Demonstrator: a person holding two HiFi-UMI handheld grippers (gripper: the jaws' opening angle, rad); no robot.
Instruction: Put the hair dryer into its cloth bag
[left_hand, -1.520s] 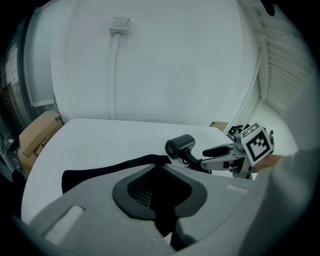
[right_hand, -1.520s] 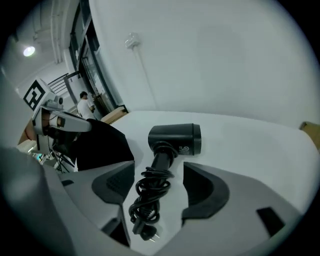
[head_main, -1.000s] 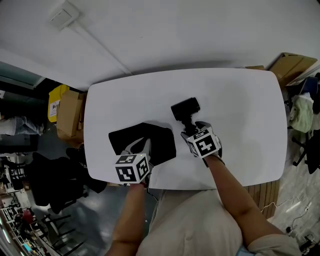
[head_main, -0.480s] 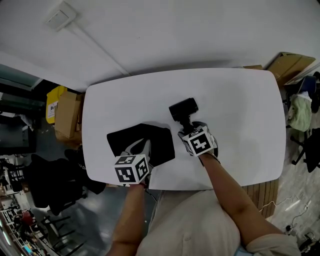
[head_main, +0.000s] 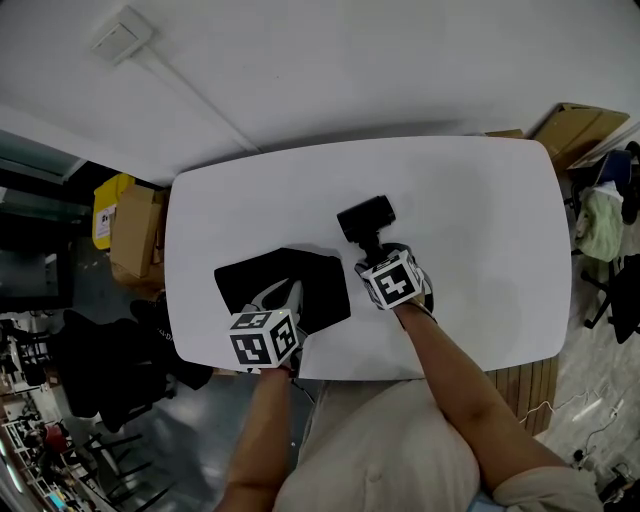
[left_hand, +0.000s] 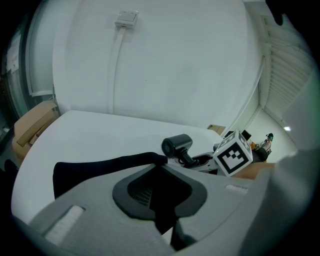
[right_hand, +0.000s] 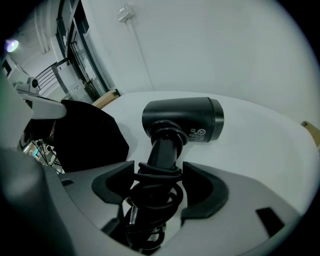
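Note:
A black hair dryer (head_main: 366, 217) lies on the white table (head_main: 480, 220), its cord coiled round the handle. My right gripper (head_main: 378, 254) is shut on that handle and coil (right_hand: 159, 175), with the dryer's barrel (right_hand: 183, 119) just beyond the jaws. Left of it lies the black cloth bag (head_main: 283, 284). My left gripper (head_main: 286, 296) is shut on the bag's near edge, and black cloth (left_hand: 161, 212) shows between its pads. In the left gripper view the bag (left_hand: 100, 167) stretches leftward, with the dryer (left_hand: 177, 146) and the right gripper's marker cube (left_hand: 233, 154) behind it.
Cardboard boxes (head_main: 135, 228) stand off the table's left edge and another box (head_main: 585, 127) at the far right. Clothes hang over a chair (head_main: 603, 228) on the right. Dark chairs (head_main: 110, 370) crowd the floor at lower left. A white wall rises behind the table.
My right gripper has edged slightly left and toward the hair dryer. The left gripper and the bag have kept still.

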